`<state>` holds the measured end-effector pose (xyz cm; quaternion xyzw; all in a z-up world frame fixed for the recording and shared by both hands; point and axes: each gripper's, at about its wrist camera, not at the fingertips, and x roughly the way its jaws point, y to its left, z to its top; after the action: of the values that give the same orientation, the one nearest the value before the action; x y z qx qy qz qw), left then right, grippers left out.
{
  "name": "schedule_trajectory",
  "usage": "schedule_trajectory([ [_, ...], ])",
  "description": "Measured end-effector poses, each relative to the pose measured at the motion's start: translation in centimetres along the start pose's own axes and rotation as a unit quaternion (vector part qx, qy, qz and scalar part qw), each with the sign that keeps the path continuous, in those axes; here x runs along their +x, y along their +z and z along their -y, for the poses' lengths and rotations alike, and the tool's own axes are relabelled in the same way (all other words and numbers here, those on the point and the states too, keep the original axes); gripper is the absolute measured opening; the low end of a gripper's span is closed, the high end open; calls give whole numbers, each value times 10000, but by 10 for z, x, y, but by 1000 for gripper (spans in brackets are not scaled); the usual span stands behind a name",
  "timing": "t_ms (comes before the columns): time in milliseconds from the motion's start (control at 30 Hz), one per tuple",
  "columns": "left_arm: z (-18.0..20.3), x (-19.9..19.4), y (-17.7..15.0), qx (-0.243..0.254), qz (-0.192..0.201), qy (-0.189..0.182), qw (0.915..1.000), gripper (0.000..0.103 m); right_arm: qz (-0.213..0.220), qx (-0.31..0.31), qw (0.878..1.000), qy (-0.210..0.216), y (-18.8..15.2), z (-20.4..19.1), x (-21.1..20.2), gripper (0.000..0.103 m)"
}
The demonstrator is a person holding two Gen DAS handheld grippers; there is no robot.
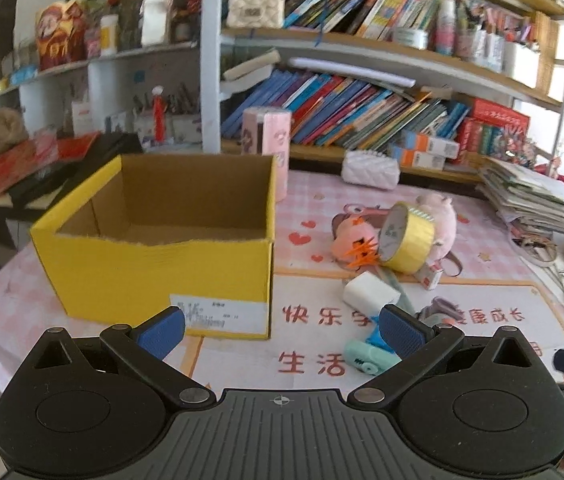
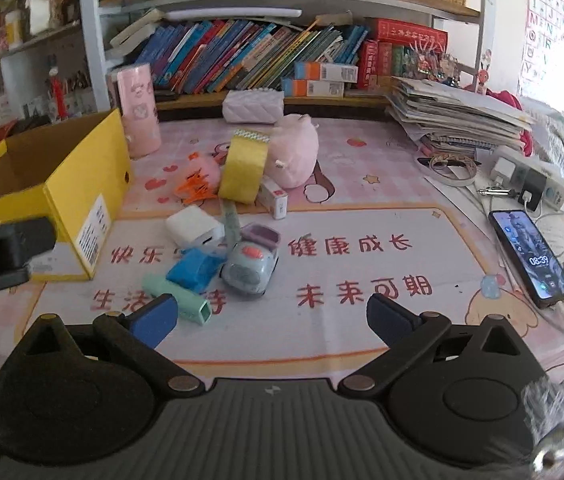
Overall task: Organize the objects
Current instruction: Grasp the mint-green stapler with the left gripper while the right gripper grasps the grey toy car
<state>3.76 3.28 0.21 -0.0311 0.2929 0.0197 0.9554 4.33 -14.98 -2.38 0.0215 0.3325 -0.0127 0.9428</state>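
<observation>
- On the pink table mat [image 2: 361, 216] a yellow cardboard box [image 1: 154, 264] stands at the left side, open at the top; the part of its inside that shows has nothing in it.
- To the right of the box lies a small heap of things: a roll of yellow tape [image 2: 244, 168] stands on its edge and leans on a pink plush toy [image 2: 295, 152].
- Just beside the tape there is an orange spiky piece [image 2: 194, 190] and a small white and red box [image 2: 276, 200].
- Nearer to the cameras lie a white block [image 2: 194, 226], a blue piece [image 2: 194, 270], a mint-green tool [image 2: 178, 298] and a grey toy car [image 2: 250, 264], close together.
- The left gripper [image 1: 280, 330] is above the mat in front of the box, its blue pads wide apart, and holds nothing.
- The right gripper [image 2: 270, 320] is in front of the heap, jaws also spread wide, with nothing between them.
- A phone [image 2: 529, 258] lies at the right edge of the mat, its screen lit.
</observation>
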Motion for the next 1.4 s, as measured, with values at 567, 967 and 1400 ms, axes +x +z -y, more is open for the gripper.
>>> schedule_trajectory([
  [567, 18, 46, -9, -39, -838, 12, 9965, 101, -498, -58, 9954, 816, 33, 14, 72, 58],
  [967, 58, 74, -16, 147, -1208, -119, 9925, 98, -990, -391, 9861, 1277, 47, 15, 123, 44],
  [1400, 99, 104, -25, 1279, -1414, -507, 9803, 81, -625, -584, 9844, 1535, 68, 52, 109, 38],
])
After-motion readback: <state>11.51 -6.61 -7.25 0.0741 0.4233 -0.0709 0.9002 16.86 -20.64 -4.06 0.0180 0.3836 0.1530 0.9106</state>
